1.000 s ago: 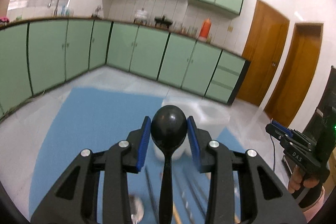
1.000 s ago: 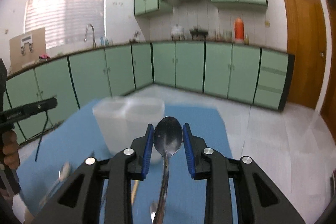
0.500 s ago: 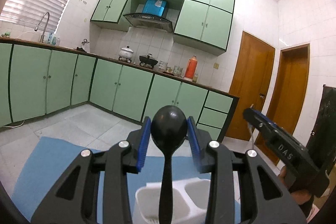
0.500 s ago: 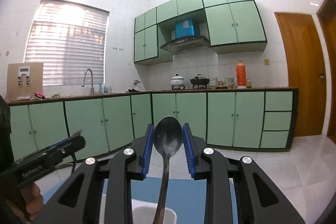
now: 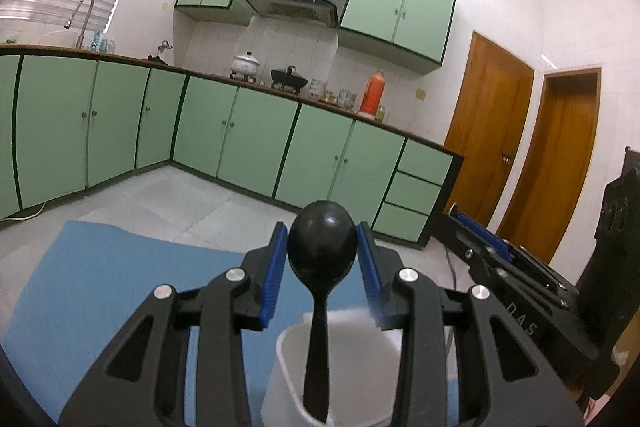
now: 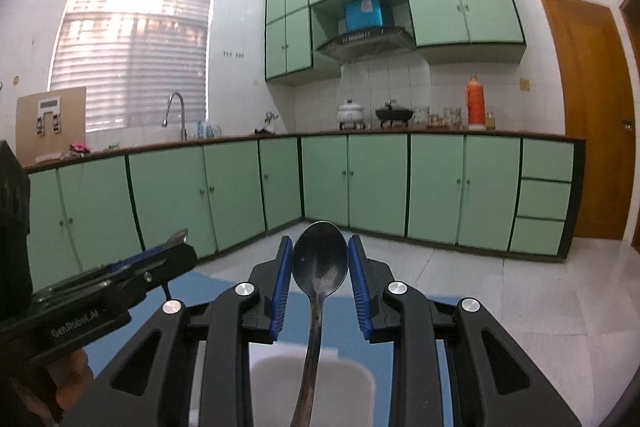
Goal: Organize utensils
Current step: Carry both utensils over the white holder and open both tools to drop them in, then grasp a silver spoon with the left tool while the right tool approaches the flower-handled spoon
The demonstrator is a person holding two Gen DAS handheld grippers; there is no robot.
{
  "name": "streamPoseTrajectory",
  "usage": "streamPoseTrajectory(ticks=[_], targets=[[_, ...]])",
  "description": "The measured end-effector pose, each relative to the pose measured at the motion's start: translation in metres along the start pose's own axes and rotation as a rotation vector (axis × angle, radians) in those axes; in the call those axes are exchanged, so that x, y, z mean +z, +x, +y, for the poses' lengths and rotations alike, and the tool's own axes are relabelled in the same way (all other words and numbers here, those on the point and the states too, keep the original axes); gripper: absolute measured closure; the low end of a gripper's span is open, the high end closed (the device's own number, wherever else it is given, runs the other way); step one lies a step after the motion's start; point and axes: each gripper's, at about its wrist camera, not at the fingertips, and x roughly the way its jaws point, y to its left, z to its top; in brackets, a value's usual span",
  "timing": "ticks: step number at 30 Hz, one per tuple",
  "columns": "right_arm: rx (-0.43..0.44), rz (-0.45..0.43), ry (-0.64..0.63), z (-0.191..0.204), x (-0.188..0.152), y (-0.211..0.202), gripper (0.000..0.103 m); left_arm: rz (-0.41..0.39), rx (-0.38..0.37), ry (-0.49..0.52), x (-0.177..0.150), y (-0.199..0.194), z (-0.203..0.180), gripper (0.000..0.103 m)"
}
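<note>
My left gripper (image 5: pixel 322 267) is shut on a black plastic spoon (image 5: pixel 321 247), bowl up between the blue pads; its handle hangs down into a white plastic utensil holder (image 5: pixel 340 367) just below. My right gripper (image 6: pixel 319 275) is shut on a metal spoon (image 6: pixel 319 263), bowl up, with its handle reaching down to the white holder (image 6: pixel 312 383) under it. Each gripper shows in the other's view: the right one at the right of the left wrist view (image 5: pixel 516 291), the left one at the left of the right wrist view (image 6: pixel 100 291).
A blue mat (image 5: pixel 100 287) covers the surface under the holder. Green kitchen cabinets (image 5: pixel 260 147) line the far walls, with pots and an orange flask (image 5: pixel 372 93) on the counter. Wooden doors (image 5: pixel 488 131) stand at the right.
Both grippers tilted up from looking down at the mat and loose utensils, then came down a little. Both spoon handles now point into the white holder, which is close beneath.
</note>
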Motion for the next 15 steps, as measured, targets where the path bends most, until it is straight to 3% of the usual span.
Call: streamPoseTrajectory(ticks=[9,15], targets=[[0.017,0.095,0.002,0.001,-0.022,-0.001,0.074,0.073,0.017,-0.018,-0.012,-0.006,0.016,0.068],[0.025,0.09,0.011,0.001,-0.018,-0.014,0.064,0.087,0.023,-0.019,-0.01,-0.017,0.019,0.057]])
